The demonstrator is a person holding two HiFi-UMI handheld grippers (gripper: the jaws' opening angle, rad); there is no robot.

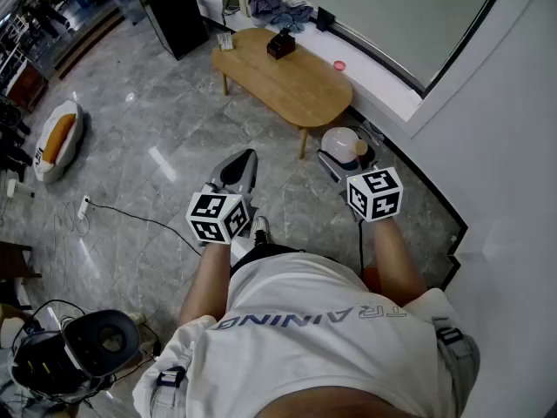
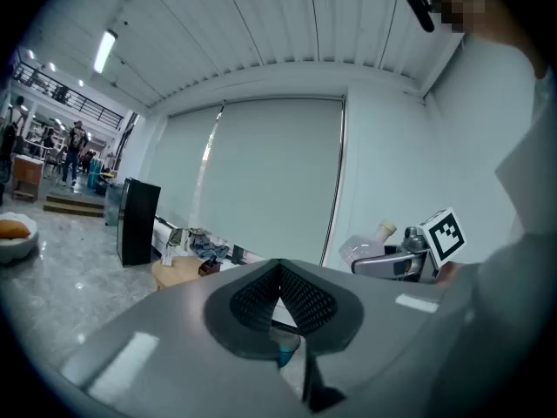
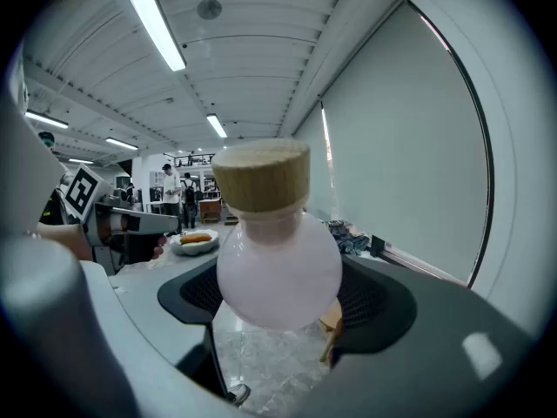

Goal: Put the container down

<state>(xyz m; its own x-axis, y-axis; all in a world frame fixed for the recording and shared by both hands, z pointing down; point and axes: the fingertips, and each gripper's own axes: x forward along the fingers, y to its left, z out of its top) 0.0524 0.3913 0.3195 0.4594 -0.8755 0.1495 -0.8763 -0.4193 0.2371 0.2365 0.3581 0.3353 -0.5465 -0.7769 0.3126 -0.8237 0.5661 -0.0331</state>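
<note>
Frosted pinkish-white round container (image 3: 278,268) with wooden lid sits pinched in your right gripper (image 3: 280,307); your left gripper (image 2: 280,284) is pressed together.

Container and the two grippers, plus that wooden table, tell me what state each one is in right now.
container: held in the air by the right gripper, wooden lid on.
right gripper: shut on the container.
left gripper: shut, nothing between its jaws.
wooden table: upright, a dark box on top.
</note>
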